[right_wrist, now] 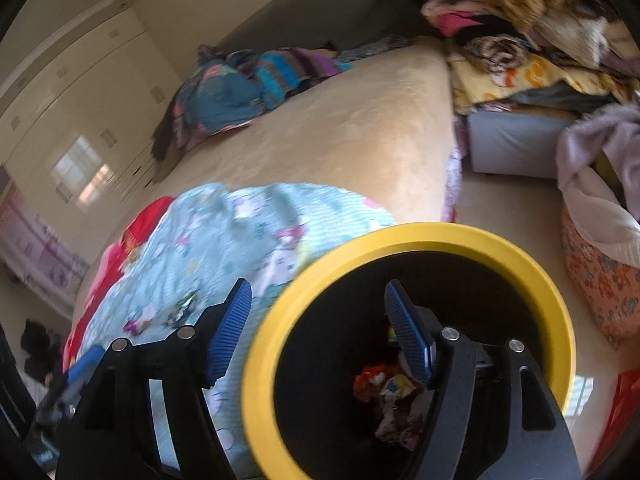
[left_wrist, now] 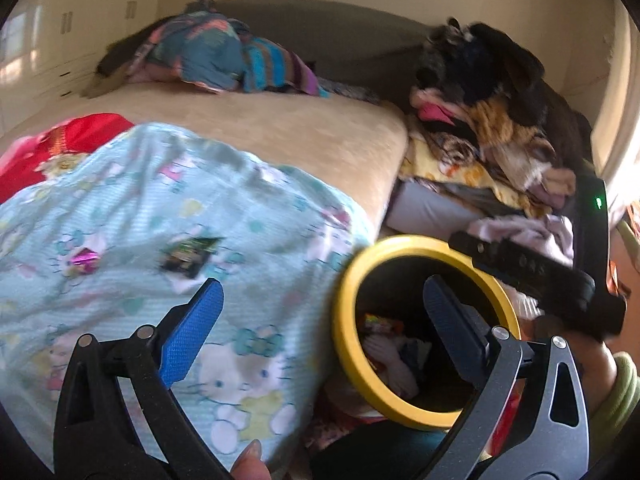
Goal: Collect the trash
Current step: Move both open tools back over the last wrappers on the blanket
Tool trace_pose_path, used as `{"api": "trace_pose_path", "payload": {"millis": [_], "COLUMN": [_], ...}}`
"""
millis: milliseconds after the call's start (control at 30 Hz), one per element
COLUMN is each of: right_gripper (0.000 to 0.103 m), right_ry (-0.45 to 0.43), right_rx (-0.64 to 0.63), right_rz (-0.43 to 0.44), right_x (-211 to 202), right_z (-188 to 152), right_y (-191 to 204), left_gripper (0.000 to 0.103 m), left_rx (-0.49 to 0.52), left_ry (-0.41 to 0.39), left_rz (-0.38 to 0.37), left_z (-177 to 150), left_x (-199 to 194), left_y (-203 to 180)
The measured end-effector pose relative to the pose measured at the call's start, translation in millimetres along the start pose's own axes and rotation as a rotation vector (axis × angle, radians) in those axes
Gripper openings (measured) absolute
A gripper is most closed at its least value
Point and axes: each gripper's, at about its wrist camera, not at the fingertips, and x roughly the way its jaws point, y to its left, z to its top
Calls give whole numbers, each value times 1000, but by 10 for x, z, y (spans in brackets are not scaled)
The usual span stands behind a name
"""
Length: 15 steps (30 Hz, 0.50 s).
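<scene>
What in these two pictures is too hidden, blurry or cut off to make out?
- Bottom of the yellow-rimmed black bin: right wrist view, dark inside, and the right gripper stands in front; only crumpled wrappers show.
- Dark green wrapper and pink foil scrap on the light blue cartoon blanket: left wrist view, motion blur hides any print.
- Heap of clothes: left wrist view, blurred; single garments unclear.
- Person: only a fingertip, cut by the bottom edge.
</scene>
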Motion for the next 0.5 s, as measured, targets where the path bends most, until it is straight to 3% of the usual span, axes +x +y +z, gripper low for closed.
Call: {"api": "trace_pose_path", "payload": {"millis": [500], "right_gripper": [71], "right_ry": [36], "right_rx": [-174], "right_rz": [133], "right_x": [90], "right_z": [-178], "right_y": [947], "left_gripper": [92], "left_rx": [-89], "left_ry": [-133], "left_rz": [141], "left_z": [162], "left_x": [-468], "left_y": [711]}}
